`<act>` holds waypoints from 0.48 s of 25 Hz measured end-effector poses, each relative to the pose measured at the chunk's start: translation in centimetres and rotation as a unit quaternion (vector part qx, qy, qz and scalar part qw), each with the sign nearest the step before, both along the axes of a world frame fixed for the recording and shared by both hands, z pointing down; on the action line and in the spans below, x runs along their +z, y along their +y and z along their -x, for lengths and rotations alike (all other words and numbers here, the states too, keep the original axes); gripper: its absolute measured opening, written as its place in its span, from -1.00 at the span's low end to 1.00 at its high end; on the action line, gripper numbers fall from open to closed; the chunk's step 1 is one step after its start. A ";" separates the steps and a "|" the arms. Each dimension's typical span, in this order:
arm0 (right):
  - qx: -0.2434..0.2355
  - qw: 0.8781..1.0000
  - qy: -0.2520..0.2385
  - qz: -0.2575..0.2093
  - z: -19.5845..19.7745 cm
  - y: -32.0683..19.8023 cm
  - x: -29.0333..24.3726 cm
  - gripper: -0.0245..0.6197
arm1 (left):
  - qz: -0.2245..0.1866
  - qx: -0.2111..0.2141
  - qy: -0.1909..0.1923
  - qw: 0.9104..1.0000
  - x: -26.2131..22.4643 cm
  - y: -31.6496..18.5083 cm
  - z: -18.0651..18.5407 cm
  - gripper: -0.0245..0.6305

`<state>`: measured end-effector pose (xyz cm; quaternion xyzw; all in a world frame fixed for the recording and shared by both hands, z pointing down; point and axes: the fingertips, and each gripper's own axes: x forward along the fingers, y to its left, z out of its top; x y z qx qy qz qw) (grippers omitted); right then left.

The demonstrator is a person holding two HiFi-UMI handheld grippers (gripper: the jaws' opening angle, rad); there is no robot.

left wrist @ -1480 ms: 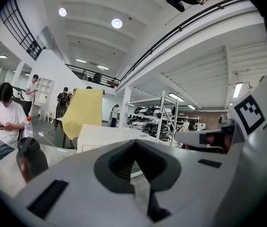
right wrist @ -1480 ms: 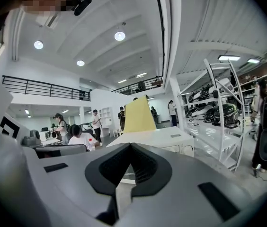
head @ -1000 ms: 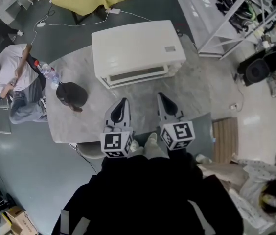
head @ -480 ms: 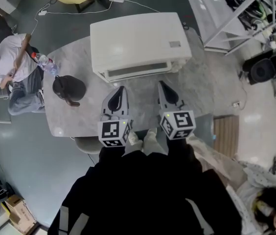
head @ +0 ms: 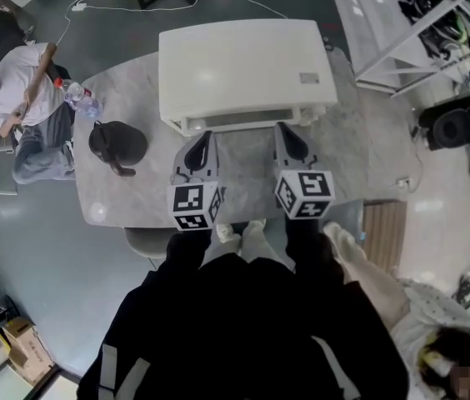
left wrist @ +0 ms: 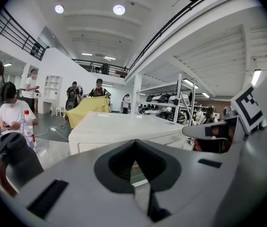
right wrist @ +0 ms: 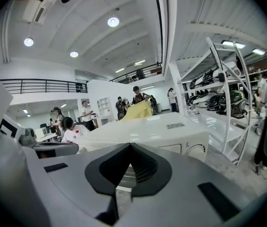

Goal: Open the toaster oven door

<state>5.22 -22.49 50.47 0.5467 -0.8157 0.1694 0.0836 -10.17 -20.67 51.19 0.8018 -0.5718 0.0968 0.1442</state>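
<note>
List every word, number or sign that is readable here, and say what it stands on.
No text is readable.
The grey label on top of the toaster oven: too small to read.
The wrapper of the water bottle: too small to read.
On the left gripper, the marker cube: square pattern, no letters.
On the right gripper, its marker cube: likewise.

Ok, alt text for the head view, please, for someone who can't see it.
Seen from above, a white toaster oven sits door closed on a grey table; the left gripper and right gripper, both shut and empty, point at its front. A black object lies leftward.
</note>
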 end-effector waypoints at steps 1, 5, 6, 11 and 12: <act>0.001 1.000 0.001 0.003 0.0 -0.4 0.2 -0.91 | 0.003 -0.001 -0.002 1.000 0.3 -0.3 0.1 -0.92; 0.002 1.000 0.006 0.014 -0.1 -1.5 1.3 -0.91 | 0.011 -0.007 -0.006 1.000 1.1 -1.2 0.4 -0.92; 0.002 1.000 0.007 0.016 -0.1 -1.7 1.5 -0.91 | 0.013 -0.010 -0.006 1.000 1.3 -1.4 0.6 -0.92; 0.005 1.000 0.011 0.029 -0.3 -2.2 2.7 -0.91 | 0.024 -0.015 -0.008 1.000 2.1 -2.0 1.2 -0.92; 0.006 0.999 0.013 0.032 -0.4 -2.3 2.9 -0.91 | 0.026 -0.015 -0.008 1.000 2.2 -2.1 1.2 -0.92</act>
